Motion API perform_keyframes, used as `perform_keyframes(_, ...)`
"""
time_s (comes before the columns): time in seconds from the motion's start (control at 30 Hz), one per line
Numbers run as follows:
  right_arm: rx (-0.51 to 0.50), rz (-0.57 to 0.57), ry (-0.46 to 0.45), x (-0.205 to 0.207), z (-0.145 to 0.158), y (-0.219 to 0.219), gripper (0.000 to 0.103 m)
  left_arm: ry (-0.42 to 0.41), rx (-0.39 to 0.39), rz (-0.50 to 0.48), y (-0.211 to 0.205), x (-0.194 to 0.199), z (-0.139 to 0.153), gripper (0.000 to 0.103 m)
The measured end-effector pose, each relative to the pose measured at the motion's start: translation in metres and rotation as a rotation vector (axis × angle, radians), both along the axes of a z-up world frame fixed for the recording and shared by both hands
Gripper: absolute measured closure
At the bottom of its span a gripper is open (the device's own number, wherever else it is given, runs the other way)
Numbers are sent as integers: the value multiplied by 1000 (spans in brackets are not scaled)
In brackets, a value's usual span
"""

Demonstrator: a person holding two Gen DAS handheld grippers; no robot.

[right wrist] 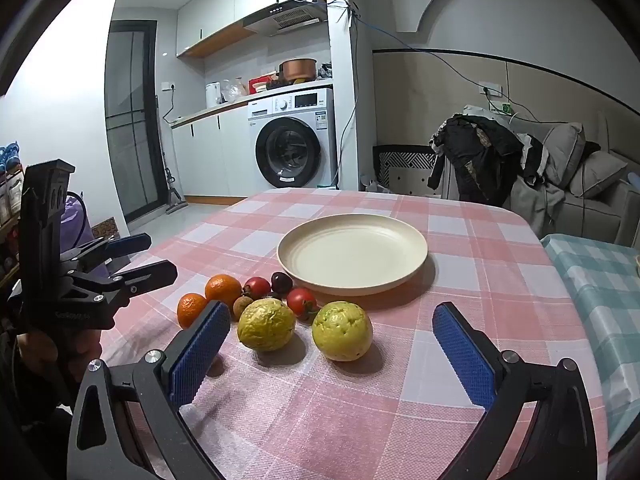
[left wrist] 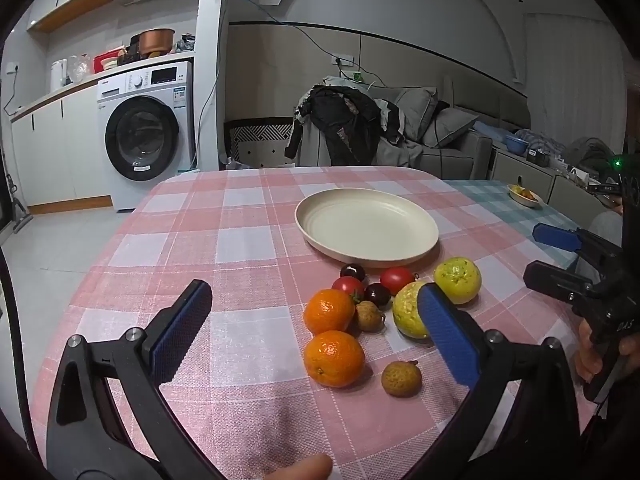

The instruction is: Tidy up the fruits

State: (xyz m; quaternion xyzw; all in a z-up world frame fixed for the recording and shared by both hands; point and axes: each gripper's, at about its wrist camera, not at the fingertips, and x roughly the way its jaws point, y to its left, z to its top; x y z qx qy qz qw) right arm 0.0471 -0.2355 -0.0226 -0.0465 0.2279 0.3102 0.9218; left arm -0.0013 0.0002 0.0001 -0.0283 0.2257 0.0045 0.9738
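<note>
A cream plate (left wrist: 366, 224) (right wrist: 352, 256) stands empty on the pink checked tablecloth (left wrist: 240, 220). In front of it lies a cluster of fruit: two oranges (left wrist: 329, 311) (left wrist: 334, 358), two yellow-green fruits (right wrist: 266, 324) (right wrist: 342, 330), two tomatoes (left wrist: 397, 279) (right wrist: 258, 286), two dark cherries (left wrist: 353, 271) (left wrist: 377, 294) and two brown lychees (left wrist: 370, 316) (left wrist: 401, 378). My left gripper (left wrist: 314, 288) (right wrist: 156, 256) hovers open, left of the cluster. My right gripper (right wrist: 331, 309) (left wrist: 540, 254) hovers open before the yellow-green fruits. Nothing is held.
A teal checked table (left wrist: 500, 200) adjoins on the right, with a small bowl of fruit (left wrist: 525, 195) on it. Beyond the far table edge are a washing machine (left wrist: 144, 136) and a chair piled with dark clothes (left wrist: 340, 128). A hand (left wrist: 592, 352) holds the right gripper's handle.
</note>
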Motion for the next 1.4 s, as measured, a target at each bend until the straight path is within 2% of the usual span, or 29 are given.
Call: perform_keyframes(1.4, 5, -2, 6, -2, 2, 2, 0, 18, -17, 2, 5, 1, -2, 0)
